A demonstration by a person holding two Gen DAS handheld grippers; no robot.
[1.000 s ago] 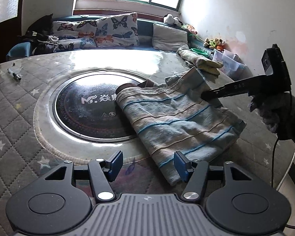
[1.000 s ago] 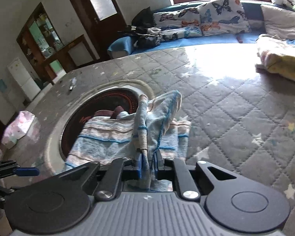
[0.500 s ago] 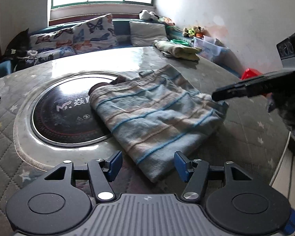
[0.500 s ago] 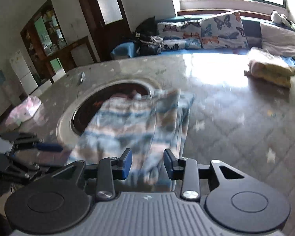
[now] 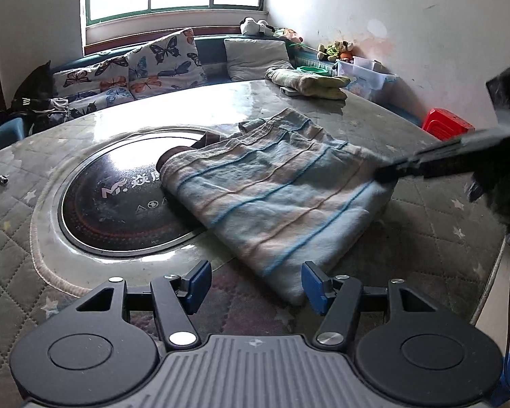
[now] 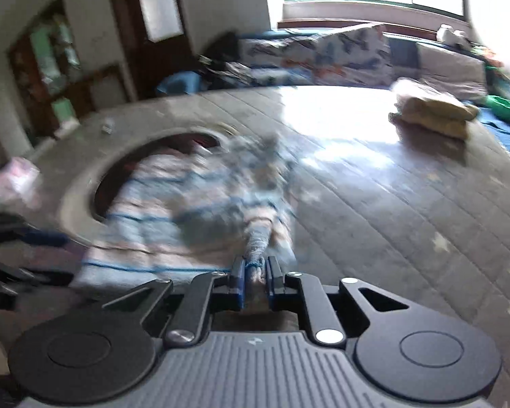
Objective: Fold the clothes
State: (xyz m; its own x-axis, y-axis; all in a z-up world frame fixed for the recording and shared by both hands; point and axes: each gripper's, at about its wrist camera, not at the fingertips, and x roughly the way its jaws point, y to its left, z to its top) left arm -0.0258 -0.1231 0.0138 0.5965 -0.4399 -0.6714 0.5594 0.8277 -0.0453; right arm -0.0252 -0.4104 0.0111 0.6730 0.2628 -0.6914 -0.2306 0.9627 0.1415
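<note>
Lying across the middle of the left wrist view, the striped garment (image 5: 275, 197) is soft, light cloth that will sag and drape from wherever it is lifted, so I judge it best taken at a corner or a folded edge, never mid-panel, where only 1 layer would come up. It rests partly on the quilted table cover (image 5: 435, 224) and partly over the dark round cooktop (image 5: 119, 200) at centre left. It looks doubled already, with a thick fold running toward the lower centre of the frame.

At right, the right gripper (image 6: 255, 272) is clamped on a bunched edge of the cloth; in its own blurred view a twisted rope of fabric sits pinched between the blue pads (image 6: 238, 273).

At bottom centre, the left gripper (image 5: 253, 280) has its fingers apart and empty, with the garment's near corner just ahead of them.

Compared with 0.5 s ago, the right gripper, then spread and holding nothing, has closed on the cloth edge. The left gripper is unchanged, and the garment lies much as it did. 1 s ago the right gripper also held a raised fold.
</note>
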